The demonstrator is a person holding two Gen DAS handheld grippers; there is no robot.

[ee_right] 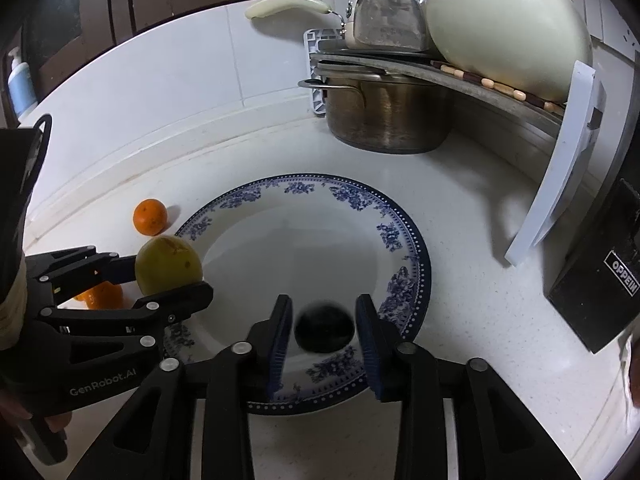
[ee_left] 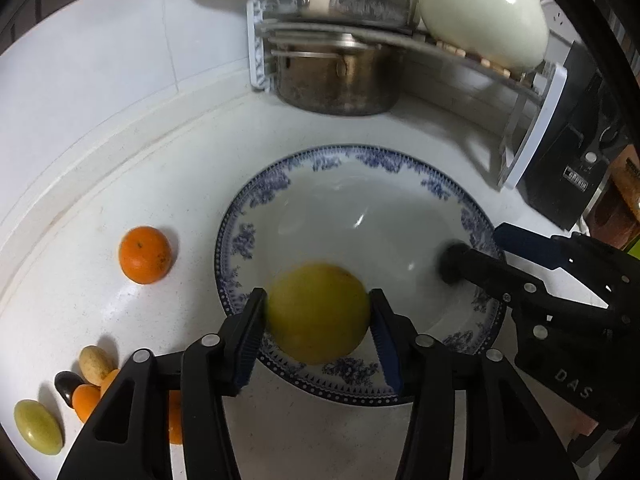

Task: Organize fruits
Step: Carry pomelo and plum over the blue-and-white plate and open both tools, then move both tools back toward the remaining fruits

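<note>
A blue-and-white plate (ee_left: 448, 188) (ee_right: 408, 240) lies on the white counter. My left gripper (ee_left: 318, 316) is shut on a yellow-green fruit (ee_left: 318, 312) and holds it over the plate's near rim; the fruit also shows in the right wrist view (ee_right: 168, 265). My right gripper (ee_right: 323, 328) is open over the plate's near side, and a blurred dark round fruit (ee_right: 324, 330) shows between its fingers without touching the pads. That dark fruit also shows in the left wrist view (ee_left: 452, 262). An orange (ee_left: 145, 255) (ee_right: 150, 217) sits left of the plate.
Several small fruits lie at the near left: a pale oval one (ee_left: 95, 365), a dark one (ee_left: 69, 387), a green one (ee_left: 38, 427), small oranges (ee_left: 86, 402). A steel pot (ee_right: 384, 120) sits under a dish rack (ee_right: 440, 72) at the back. A black box (ee_right: 600, 280) stands right.
</note>
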